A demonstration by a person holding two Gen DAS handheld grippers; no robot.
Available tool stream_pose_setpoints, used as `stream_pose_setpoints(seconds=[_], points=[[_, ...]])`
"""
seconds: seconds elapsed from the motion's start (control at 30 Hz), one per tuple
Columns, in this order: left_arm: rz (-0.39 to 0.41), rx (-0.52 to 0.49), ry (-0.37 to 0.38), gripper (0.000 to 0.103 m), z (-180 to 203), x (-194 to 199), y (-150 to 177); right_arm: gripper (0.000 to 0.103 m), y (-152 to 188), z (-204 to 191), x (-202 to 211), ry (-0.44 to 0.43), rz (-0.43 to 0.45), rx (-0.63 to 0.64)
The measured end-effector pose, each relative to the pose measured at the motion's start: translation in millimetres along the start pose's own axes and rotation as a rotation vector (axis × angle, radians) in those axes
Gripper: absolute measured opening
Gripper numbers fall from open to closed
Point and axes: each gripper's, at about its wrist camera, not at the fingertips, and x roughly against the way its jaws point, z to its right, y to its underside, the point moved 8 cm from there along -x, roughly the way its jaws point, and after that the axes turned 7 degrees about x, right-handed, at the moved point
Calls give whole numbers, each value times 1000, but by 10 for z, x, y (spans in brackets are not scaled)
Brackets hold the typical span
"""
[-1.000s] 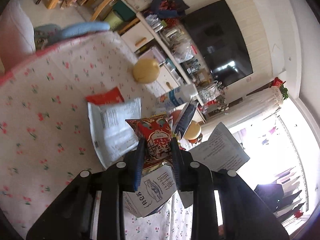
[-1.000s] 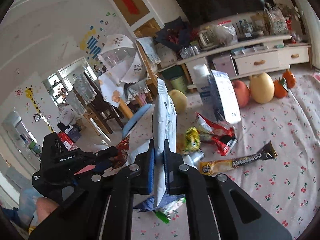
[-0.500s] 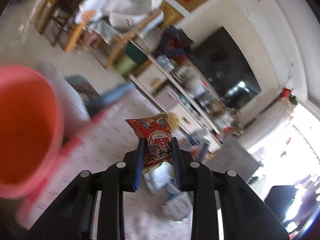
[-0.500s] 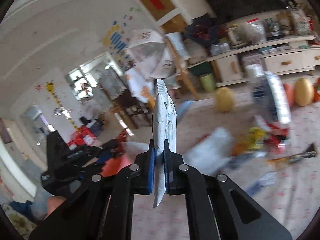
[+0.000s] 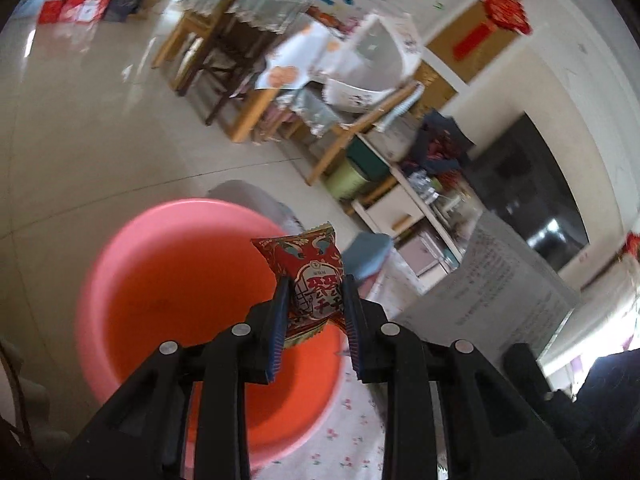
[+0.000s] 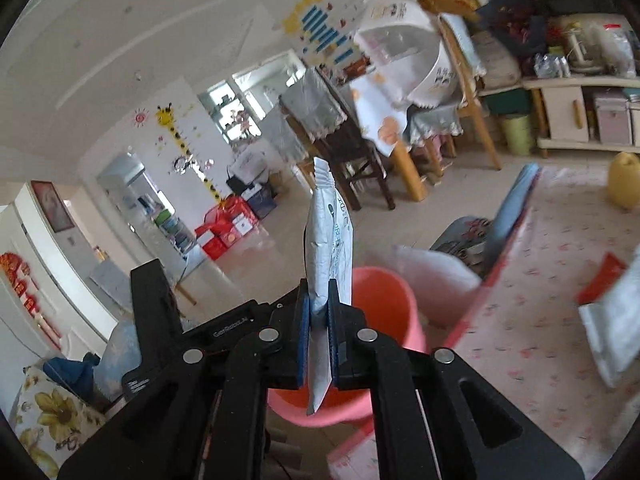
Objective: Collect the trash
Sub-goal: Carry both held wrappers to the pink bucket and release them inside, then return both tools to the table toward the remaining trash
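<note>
My left gripper (image 5: 314,292) is shut on a red snack packet (image 5: 308,268) and holds it over the near rim of a pink plastic basin (image 5: 168,276) that stands on the floor beside the table. My right gripper (image 6: 319,304) is shut on a white pouch (image 6: 329,236) held edge-on, just left of and above the same basin (image 6: 380,300). The left gripper's black body (image 6: 168,320) shows at the left of the right wrist view.
The table with a floral cloth (image 6: 540,280) carries a white packet (image 6: 612,320), a red wrapper (image 6: 600,276) and a yellow fruit (image 6: 624,180). A blue-topped stool (image 6: 512,208) stands by the table edge. Wooden chairs (image 5: 224,52) and a TV cabinet (image 5: 420,208) are beyond.
Both grippers have swung left, away from the littered table, to the pink basin on the floor, each still holding its packet. The basin now sits directly under the left gripper.
</note>
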Motion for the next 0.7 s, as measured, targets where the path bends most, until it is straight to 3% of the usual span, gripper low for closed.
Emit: stream_pose_setpoints(seconds=[0.1,0.13,0.17,0.2,0.23,0.4,0.6,0.7], points=[[-4,40,-56,38,-209,-46,-111,17,136,49,-360,40,-69,-14],[-2,43,-75,54,-241,-53,-132,24,199,83,-435,50,-90,-26],[4,39,-98,65,-267,-61,-164,44,270,123,-493,50,-109,-52],[15,25,-108,67,-258,-51,-180,65,328,153,-486,58,-113,-72],[30,3,-118,70,-238,-38,-198,71,350,214,-437,72,-109,-85],[128,-134,-144,82,-18,78,-219,87,446,415,-25,242,-84,-21],[211,-403,-53,87,646,188,71,91,540,583,602,393,-36,74],[197,-506,-27,88,904,149,265,92,596,689,879,428,-16,75]])
